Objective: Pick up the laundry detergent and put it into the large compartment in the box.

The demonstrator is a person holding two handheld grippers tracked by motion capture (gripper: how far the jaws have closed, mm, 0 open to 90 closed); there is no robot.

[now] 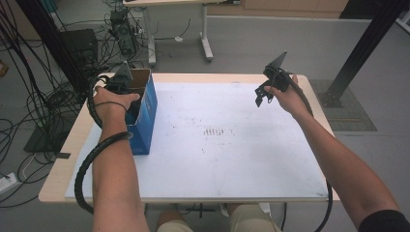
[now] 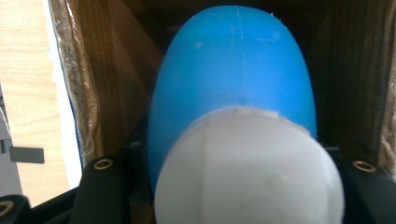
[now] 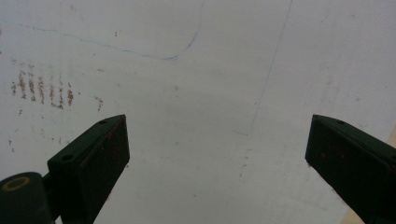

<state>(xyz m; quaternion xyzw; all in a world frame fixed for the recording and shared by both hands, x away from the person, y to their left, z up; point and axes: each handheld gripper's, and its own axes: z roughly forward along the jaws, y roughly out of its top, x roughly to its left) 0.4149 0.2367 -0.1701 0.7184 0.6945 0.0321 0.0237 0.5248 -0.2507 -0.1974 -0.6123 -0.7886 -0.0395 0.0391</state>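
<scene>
Forearms reach in from the bottom of the high view, each hand carrying a gripper. On the left, the left gripper (image 1: 122, 83) dips into the open top of a blue cardboard box (image 1: 145, 113) standing at the left edge of a white board (image 1: 227, 145) that covers the table (image 1: 58, 179). Across the board, well apart, the right gripper (image 1: 263, 94) hangs above the far right corner, pointing down. Grey floor, a tangle of cables (image 1: 29, 96) at left, a second table's legs (image 1: 205, 43) and a dark post (image 1: 362, 48) ring the scene.

From the left gripper view, a blue-and-white egg-shaped object (image 2: 238, 135) sits right at the lens — white end nearest, blue end pointing deeper into the box. It lies between the jaws, which are clenched on its sides, brown cardboard walls (image 2: 93, 79) close on both flanks.

From the right gripper view, two black jaws stand wide apart with nothing between them — released over the bare white board (image 3: 210, 84), which bears faint scratches and a patch of rusty marks (image 3: 44, 91) at the left
</scene>
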